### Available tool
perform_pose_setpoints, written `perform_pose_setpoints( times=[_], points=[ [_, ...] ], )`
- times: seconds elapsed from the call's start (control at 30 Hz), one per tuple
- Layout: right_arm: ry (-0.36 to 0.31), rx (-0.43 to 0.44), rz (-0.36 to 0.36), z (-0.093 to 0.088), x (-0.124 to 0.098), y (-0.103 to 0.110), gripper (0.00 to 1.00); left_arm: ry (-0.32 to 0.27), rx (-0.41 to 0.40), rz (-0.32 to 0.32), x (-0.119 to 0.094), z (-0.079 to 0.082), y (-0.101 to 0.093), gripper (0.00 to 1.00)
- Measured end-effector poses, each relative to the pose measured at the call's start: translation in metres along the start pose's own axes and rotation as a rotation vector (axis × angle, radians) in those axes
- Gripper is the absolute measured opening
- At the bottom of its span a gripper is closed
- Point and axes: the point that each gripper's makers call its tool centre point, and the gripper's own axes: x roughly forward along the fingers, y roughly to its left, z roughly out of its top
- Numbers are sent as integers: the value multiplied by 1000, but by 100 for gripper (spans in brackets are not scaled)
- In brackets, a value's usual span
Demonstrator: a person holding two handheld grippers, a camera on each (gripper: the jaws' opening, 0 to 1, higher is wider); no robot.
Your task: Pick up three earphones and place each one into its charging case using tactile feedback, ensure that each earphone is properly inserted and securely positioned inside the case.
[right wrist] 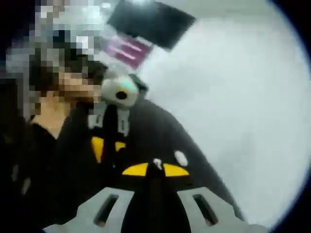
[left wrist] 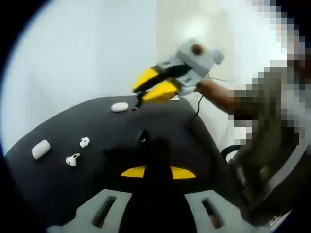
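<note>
Yellow-tipped jaws of the left gripper sit narrow, nearly touching, nothing between them, over the black table. At the left edge lies a closed white case, then two loose earphones, then another case by the far rim, bare table between. Right gripper hovers above that far edge; in its own view its jaws nip an earphone, a case beyond. No writing is legible.
</note>
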Motion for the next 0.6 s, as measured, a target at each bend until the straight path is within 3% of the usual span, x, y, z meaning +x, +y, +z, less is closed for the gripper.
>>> perform_pose_setpoints(
  times=[0.1, 0.2, 0.6],
  points=[
    [78, -152, 51, 1, 4, 18, 12, 0, -1, 0, -1, 0, 2, 14],
    [116, -238, 80, -1, 8, 28, 12, 0, 2, 1, -2, 0, 3, 14],
    [139, -317, 123, -2, 9, 31, 12, 1, -6, 4, -2, 0, 5, 14]
  ],
)
